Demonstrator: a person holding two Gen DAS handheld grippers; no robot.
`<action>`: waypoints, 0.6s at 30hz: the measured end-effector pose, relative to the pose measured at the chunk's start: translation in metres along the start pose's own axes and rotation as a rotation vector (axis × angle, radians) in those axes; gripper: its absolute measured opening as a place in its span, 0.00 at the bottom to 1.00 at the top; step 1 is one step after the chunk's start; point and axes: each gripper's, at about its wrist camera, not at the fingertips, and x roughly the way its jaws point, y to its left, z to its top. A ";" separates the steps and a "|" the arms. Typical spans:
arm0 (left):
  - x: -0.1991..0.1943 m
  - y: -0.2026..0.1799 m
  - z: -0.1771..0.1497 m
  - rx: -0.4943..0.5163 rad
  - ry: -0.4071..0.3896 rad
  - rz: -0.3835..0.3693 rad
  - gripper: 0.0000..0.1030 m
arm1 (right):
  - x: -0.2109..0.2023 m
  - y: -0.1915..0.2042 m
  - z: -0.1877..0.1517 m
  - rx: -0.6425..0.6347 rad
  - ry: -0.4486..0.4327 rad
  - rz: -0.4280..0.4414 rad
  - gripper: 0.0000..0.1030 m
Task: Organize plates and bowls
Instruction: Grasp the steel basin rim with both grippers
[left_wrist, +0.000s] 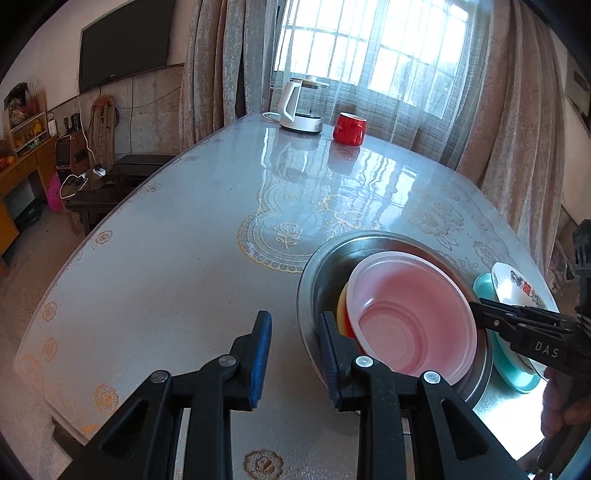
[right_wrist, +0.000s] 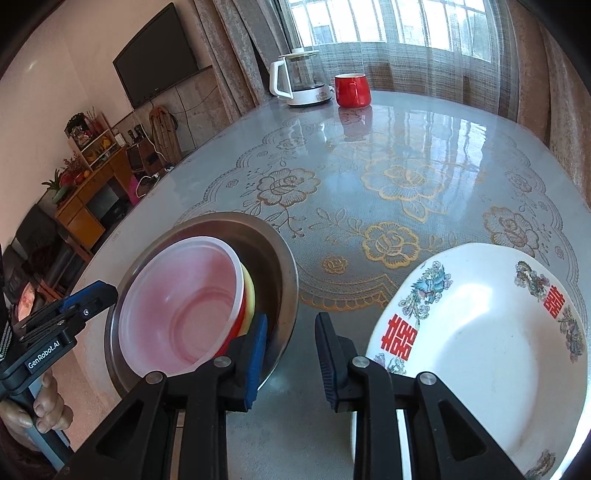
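Round steel basin (left_wrist: 314, 280) near the table's (left_wrist: 166, 258) near edge cradles a translucent pink bowl (left_wrist: 410, 314); glossy lace-patterned cloth. Both the left gripper (left_wrist: 293, 350) and right gripper (right_wrist: 291, 350) gape, pinching nothing.

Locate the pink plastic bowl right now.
The pink plastic bowl sits tilted inside the steel basin, nested on red and yellow bowls, on the table's near side; the white decorated plate lies to the basin's right.

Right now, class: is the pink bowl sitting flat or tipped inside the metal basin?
Tipped. The pink bowl leans on yellow and red bowls beneath it, its rim slanting inside the metal basin.
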 end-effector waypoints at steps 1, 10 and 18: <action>0.003 0.000 0.000 0.004 0.007 -0.004 0.26 | 0.002 0.001 0.000 -0.004 0.006 0.000 0.24; 0.015 -0.001 0.001 -0.004 0.029 -0.071 0.16 | 0.016 0.009 0.000 -0.032 0.031 -0.007 0.19; 0.007 -0.001 -0.004 -0.005 0.023 -0.055 0.16 | 0.009 0.008 -0.001 0.002 0.025 0.040 0.19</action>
